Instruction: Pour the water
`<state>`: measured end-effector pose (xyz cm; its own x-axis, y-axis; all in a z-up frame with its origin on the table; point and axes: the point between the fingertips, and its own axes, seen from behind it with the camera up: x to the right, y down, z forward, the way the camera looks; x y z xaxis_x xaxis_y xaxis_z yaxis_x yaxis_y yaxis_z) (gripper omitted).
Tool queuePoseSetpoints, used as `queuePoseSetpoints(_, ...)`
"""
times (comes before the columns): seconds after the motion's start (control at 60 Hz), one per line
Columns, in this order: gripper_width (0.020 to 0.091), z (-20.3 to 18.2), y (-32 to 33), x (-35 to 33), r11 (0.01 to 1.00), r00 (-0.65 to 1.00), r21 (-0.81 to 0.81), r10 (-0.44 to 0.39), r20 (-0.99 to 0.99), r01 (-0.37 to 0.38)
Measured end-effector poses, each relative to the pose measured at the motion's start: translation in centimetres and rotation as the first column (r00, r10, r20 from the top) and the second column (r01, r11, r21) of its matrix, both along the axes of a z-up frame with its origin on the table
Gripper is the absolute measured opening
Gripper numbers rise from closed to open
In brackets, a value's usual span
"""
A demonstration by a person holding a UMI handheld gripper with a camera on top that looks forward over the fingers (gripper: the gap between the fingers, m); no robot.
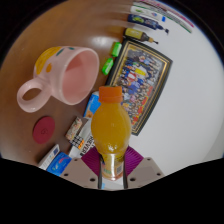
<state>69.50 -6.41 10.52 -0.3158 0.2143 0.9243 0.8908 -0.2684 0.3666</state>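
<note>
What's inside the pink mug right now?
The mug looks empty: only its pale pink inner wall shows. Its near wall hides part of the bottom. The gripper grips the orange bottle.

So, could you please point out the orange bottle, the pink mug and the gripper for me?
orange bottle (110,132): gripper view, middle of its body.
pink mug (70,76): gripper view, inside of its bowl.
gripper (112,168): gripper view, midway between fingertips, shut on the bottle's base.

Even, fairly bright indoor light falls from above on the pale table top, with soft, faint shadows beside the pink ceramic mug. A mild sheen lies on the clear plastic bottle of orange liquid. The wide lens bends straight lines strongly toward the rim, where the coloured marker pens look smeared and soft
</note>
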Motion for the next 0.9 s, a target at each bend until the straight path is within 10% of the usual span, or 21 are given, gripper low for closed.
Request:
queuePoseSetpoints(0.25,0.0280,-1.5,0.0,-0.3,0.999,1.000,-0.049,0.006,0.025,-0.005)
queuePoseSetpoints(0.517,0.0280,0.5,-1.0,0.2,1.000,0.879,0.007,-0.017,-0.476,0.023)
queuePoseSetpoints(0.9,0.0277,-3.6,-1.1,1.0,0.971,-0.191,-0.114,-0.073,-0.979,0.211)
